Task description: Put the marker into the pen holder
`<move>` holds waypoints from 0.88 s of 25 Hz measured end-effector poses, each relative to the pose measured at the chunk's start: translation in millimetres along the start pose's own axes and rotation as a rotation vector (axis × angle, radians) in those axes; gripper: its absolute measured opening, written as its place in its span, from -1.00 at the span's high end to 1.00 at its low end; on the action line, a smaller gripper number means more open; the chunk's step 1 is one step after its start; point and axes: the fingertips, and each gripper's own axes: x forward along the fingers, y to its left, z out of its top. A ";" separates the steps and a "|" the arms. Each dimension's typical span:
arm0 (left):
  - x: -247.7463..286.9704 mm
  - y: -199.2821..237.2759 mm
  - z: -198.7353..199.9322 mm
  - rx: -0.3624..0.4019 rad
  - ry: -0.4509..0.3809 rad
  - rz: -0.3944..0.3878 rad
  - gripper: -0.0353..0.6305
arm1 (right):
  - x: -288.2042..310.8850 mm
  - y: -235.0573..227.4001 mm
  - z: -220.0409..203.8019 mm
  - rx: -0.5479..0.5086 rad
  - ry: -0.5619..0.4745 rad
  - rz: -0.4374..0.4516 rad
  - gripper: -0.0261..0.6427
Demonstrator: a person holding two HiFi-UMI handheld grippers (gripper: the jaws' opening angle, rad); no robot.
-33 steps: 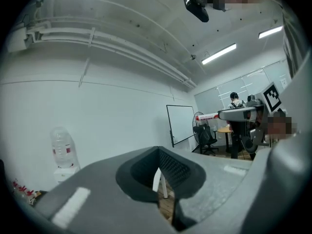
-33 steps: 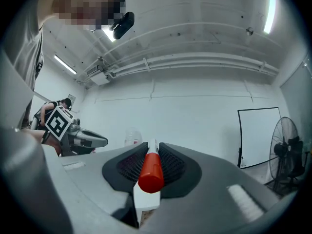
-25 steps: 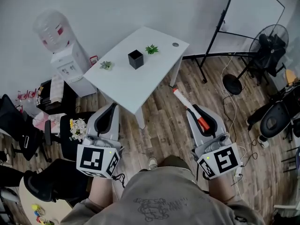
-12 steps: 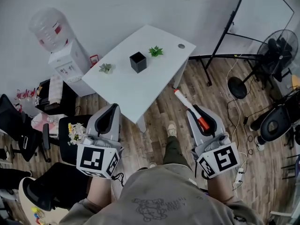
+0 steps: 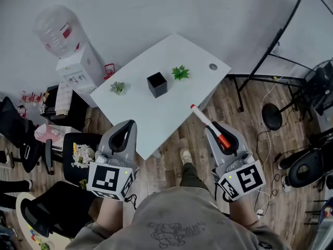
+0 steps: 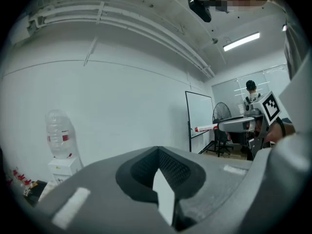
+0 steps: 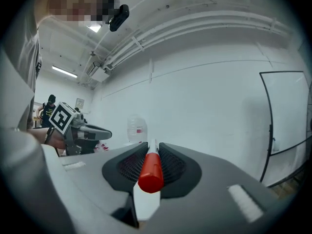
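Note:
A black square pen holder (image 5: pixel 156 84) stands near the middle of the white table (image 5: pixel 151 113). My right gripper (image 5: pixel 216 126) is shut on a white marker (image 5: pixel 207 122) with a red cap (image 7: pixel 150 172). The marker's white end sticks out forward past the jaws, over the floor by the table's near right edge. My left gripper (image 5: pixel 127 125) is shut with nothing in it and hangs just short of the table's near corner. In the left gripper view the marker (image 6: pixel 207 128) shows level at the right, held in the right gripper (image 6: pixel 243 125).
Two small green plants (image 5: pixel 180 72) (image 5: pixel 118 87) flank the pen holder. A water dispenser (image 5: pixel 73 61) stands left of the table, with chairs (image 5: pixel 21 134) nearer me. A whiteboard stand (image 5: pixel 281 46) and a fan base (image 5: pixel 273 116) are at the right. My shoe (image 5: pixel 186 156) is on the wooden floor.
Both grippers have moved forward to the table, which now lies closer below them. The marker stays in the right gripper. My foot has stepped forward.

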 end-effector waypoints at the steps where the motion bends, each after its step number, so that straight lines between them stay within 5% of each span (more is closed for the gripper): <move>1: 12.3 2.0 -0.5 -0.004 0.007 0.014 0.89 | 11.0 -10.6 -0.7 -0.006 0.006 0.023 0.63; 11: 122.0 24.5 26.2 0.032 0.057 0.196 0.89 | 111.5 -113.6 -0.7 -0.013 0.047 0.206 0.63; 22: 182.4 48.3 17.6 -0.009 0.105 0.348 0.89 | 187.9 -159.5 -8.9 -0.034 0.062 0.400 0.63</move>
